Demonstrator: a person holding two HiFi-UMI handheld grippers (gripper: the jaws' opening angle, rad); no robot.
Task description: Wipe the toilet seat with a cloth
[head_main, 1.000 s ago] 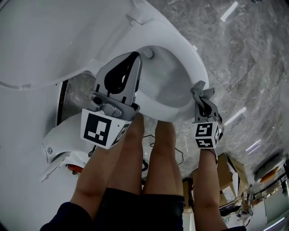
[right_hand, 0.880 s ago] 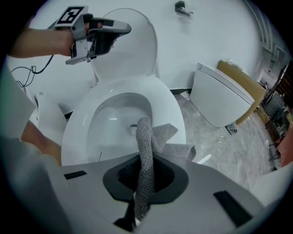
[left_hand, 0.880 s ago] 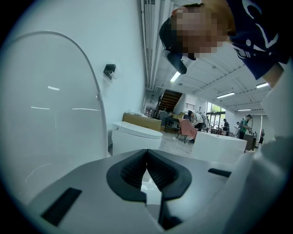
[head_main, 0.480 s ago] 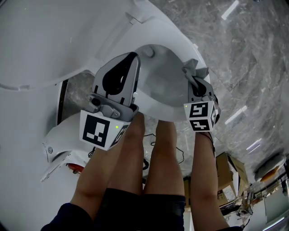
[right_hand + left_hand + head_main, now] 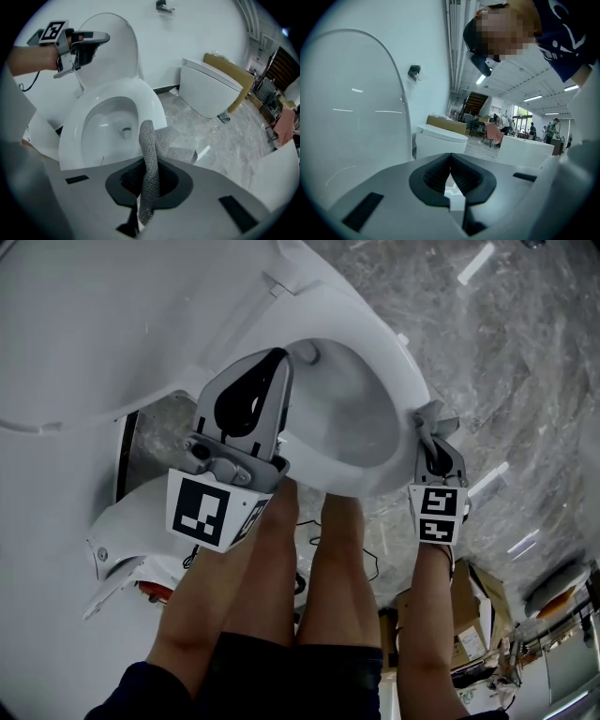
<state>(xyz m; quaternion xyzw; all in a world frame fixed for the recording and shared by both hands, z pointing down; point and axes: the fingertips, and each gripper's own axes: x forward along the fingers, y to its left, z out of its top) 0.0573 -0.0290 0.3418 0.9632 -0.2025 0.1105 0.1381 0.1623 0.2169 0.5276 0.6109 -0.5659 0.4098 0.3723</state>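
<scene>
Right gripper (image 5: 433,432) is seen shifted back outward to the right edge of the toilet seat (image 5: 392,352). Half a second ago it was held further in over the seat rim, and a second ago near this same outer spot. A back-and-forth wiping stroke on the seat's right side is judged to be under way. The grey cloth (image 5: 149,154) is clamped between its jaws, with a folded end sticking out toward the rim; contact with the seat cannot be confirmed. Left gripper (image 5: 278,360) is kept unmoved over the bowl's left side near the raised lid (image 5: 351,117), jaws closed on nothing. Most of the seat is judged still to need wiping.
</scene>
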